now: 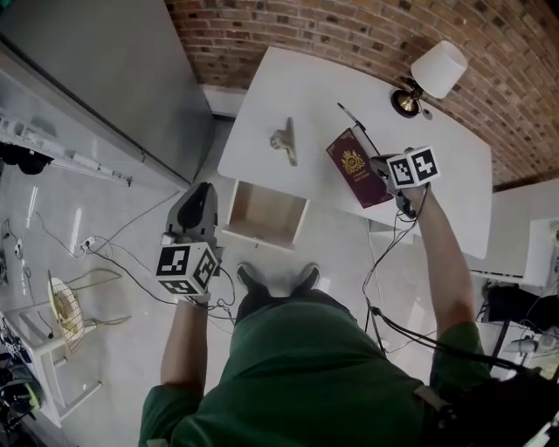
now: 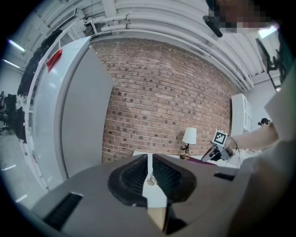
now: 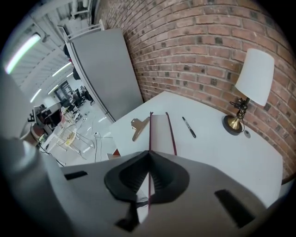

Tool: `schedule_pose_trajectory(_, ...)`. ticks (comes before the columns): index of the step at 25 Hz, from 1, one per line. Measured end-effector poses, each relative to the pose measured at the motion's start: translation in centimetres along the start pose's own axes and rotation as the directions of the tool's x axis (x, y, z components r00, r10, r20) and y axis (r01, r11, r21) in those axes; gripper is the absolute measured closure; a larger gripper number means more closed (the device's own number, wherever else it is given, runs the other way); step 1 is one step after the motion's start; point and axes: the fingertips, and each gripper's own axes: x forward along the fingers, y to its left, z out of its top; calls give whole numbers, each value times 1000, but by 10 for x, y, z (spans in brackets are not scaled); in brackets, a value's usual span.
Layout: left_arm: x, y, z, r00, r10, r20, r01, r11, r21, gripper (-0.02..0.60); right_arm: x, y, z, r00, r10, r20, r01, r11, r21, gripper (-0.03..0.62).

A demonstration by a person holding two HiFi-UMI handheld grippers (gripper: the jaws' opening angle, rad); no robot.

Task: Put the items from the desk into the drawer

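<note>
The right gripper (image 3: 149, 171) is clamped shut on a dark red book (image 3: 158, 131). The jaws are pinched tight on its near edge, and in the right gripper view the book sticks straight out ahead of them, seen edge-on with grey pages between the red covers. From the head view, that gripper (image 1: 383, 166) is over the right part of the white desk (image 1: 288, 83), and the book (image 1: 358, 166) shows its gold-stamped cover near the desk's front edge. I honestly can't tell if its far end is touching the desk or is just off it.

The left gripper (image 2: 150, 173) has its jaws only a little apart, a narrow gap with nothing in it, just a strip of the desk showing through. In the head view it (image 1: 199, 202) hangs over the floor (image 1: 131, 218), just left of the drawer (image 1: 266, 214), which is pulled out with its wooden inside showing.

Other stuff on the desk:
- A metal clip (image 1: 284, 140) sits left of the book, behind the drawer.
- A black pen (image 1: 354, 118) lies just past the book's far end.
- A lamp (image 1: 432, 74) with a white shade stands at the back right by the brick wall (image 1: 349, 26).

Cables (image 1: 113, 253) are strewn on the floor to the left.
</note>
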Motion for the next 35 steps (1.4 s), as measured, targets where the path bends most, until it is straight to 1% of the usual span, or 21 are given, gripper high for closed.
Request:
schedule_pose_trajectory(5, -6, 26, -3, 1000, -6, 6, 6, 1000, -25, 552, 6, 44, 18, 1000, 19, 15, -19, 999, -39, 591)
schedule_pose_trajectory(10, -13, 45, -6, 1000, -14, 7, 14, 999, -44, 552, 9, 92, 30, 998, 66, 25, -64, 995, -72, 591)
schedule_pose_trajectory(15, -24, 63, -14, 1000, -15, 4, 15, 998, -60, 552, 22, 139, 35, 995, 98, 9, -96, 986, -134, 591)
schedule_pose_trajectory(23, -50, 103, -24, 1000, 0, -14, -1, 998, -70, 552, 56, 211, 32, 983, 182, -9, -181, 966, -187, 591)
schedule_pose_trajectory(26, -55, 113, -25, 1000, 11, -19, -12, 998, -66, 552, 65, 228, 28, 979, 201, -24, -202, 958, -205, 591)
schedule_pose_trajectory(29, -59, 124, -26, 999, 24, -22, -25, 998, -64, 552, 76, 240, 21, 978, 202, -46, -207, 949, -237, 591)
schedule_pose_trajectory(33, -68, 139, -32, 999, 40, -30, -42, 997, -63, 552, 95, 262, 7, 975, 209, -76, -223, 918, -329, 591)
schedule_pose_trajectory(35, -73, 143, -35, 998, 46, -37, -48, 997, -55, 552, 108, 268, -1, 973, 214, -88, -231, 905, -357, 591)
